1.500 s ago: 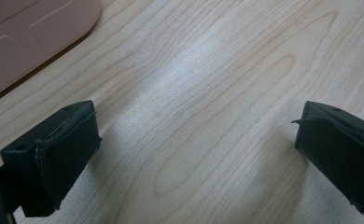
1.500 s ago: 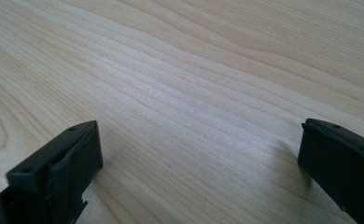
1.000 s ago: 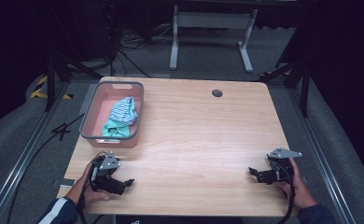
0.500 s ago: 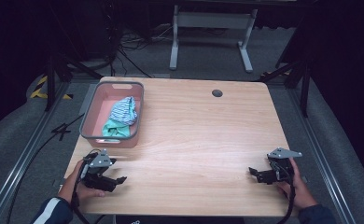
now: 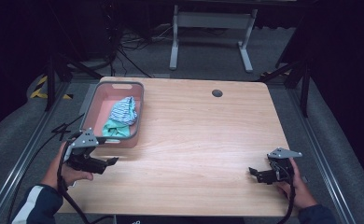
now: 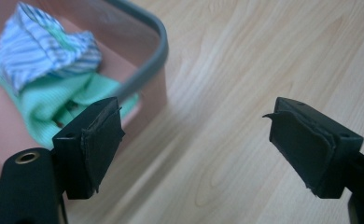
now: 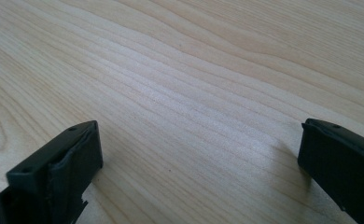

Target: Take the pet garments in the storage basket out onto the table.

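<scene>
L gripper (image 5: 106, 163) sits off the near-left table (image 5: 203, 140) edge, just near of the pink bin (image 5: 90, 110); jaws have just been opening, now wide, nothing between them, likely lining up for the cloths. Striped cloth (image 5: 124, 110) lies on green cloth (image 5: 114, 128) inside bin. R gripper (image 5: 255, 172) rests near-right, jaws wide, empty, prob. waiting.

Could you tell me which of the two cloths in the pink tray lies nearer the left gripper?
The plain mint-green cloth; the blue-and-white striped cloth lies beyond it, deeper in the tray.
</scene>
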`<state>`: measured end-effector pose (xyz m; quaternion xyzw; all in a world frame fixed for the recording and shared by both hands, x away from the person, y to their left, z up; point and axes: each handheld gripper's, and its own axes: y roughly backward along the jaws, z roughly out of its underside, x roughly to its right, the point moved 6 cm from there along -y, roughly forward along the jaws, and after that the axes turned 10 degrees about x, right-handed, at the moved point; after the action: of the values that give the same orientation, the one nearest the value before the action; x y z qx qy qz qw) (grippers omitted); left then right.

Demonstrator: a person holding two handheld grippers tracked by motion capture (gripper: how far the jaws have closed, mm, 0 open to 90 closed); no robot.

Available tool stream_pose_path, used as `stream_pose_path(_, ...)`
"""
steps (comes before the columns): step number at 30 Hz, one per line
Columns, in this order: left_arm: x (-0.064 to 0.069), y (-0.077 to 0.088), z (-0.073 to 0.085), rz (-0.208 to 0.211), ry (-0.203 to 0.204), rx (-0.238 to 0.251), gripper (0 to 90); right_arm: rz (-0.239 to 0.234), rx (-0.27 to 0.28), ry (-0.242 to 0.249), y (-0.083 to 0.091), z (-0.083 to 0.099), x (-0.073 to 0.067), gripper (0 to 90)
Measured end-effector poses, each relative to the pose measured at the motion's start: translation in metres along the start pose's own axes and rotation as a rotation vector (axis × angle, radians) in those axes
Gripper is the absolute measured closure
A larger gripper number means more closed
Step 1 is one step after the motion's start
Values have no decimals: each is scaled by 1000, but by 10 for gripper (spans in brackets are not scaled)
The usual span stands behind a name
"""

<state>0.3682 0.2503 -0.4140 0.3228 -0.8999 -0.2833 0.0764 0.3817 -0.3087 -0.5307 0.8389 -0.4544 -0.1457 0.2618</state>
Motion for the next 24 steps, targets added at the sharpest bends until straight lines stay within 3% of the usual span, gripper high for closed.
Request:
stream_pose_path(7, -22, -3, -22, -28, -15, -6, 172, 0, 0, 0, 0, 0, 0, 2)
stream_pose_path(13, -51, -16, -31, -64, 26, -53, 172, 0, 0, 0, 0, 0, 0, 2)
stream_pose_path(14, -51, -16, -31, -64, 26, -53, 172, 0, 0, 0, 0, 0, 0, 2)
stream_pose_path(15, -61, -22, -31, -83, 33, -88, 177, 0, 0, 0, 0, 0, 0, 2)
stream_pose_path(16, -61, -22, -31, -83, 33, -88, 177, 0, 0, 0, 0, 0, 0, 2)
stream_pose_path(17, -71, -31, -32, -86, 58, -118, 177, 0, 0, 0, 0, 0, 0, 2)
stream_pose_path(18, -75, -35, -33, -90, 57, -142, 177, 0, 0, 0, 0, 0, 0, 2)
stream_pose_path(24, -97, -56, -40, -117, 83, -205, 193, 0, 0, 0, 0, 0, 0, 2)
